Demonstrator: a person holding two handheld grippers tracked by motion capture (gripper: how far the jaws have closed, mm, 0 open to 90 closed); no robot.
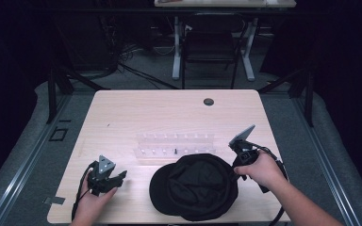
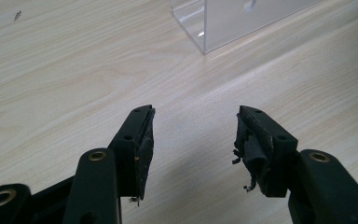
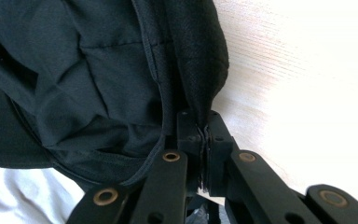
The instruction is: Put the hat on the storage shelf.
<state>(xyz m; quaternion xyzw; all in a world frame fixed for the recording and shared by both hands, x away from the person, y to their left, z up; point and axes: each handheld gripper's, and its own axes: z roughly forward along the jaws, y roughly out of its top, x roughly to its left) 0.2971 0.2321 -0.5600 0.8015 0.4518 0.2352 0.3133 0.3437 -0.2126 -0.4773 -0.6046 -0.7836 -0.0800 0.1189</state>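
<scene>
1. Dark surroundings frame a pale wood-grain counter (image 1: 136,113); a black chair (image 1: 210,44) and the legs of a white desk (image 1: 224,3) stand on the grey floor beyond its far edge, and a small round grommet hole (image 1: 209,101) sits near that edge.
2. Your left hand (image 1: 92,202) enters from the bottom and holds the left tongs (image 1: 121,175) low over the counter's near-left area. In the left gripper view the left tongs stand released, the two black jaws well apart with bare wood between them and frayed pad material on their inner faces.
3. A clear acrylic rack (image 1: 174,149) lies near the counter's middle, beyond the cap; its corner (image 2: 205,28) appears ahead of the left tongs in the left gripper view, apart from them.
4. A black cap (image 1: 195,186) rests on the near-centre of the counter, opening upward so that its dark lining (image 3: 74,84) shows, with its brim toward the left.
5. Your right hand (image 1: 259,168) holds the right tongs (image 1: 236,173) at the cap's right edge. In the right gripper view the right tongs (image 3: 206,128) are clenched on the rim of the cap, the fabric edge pinched between the jaws.
</scene>
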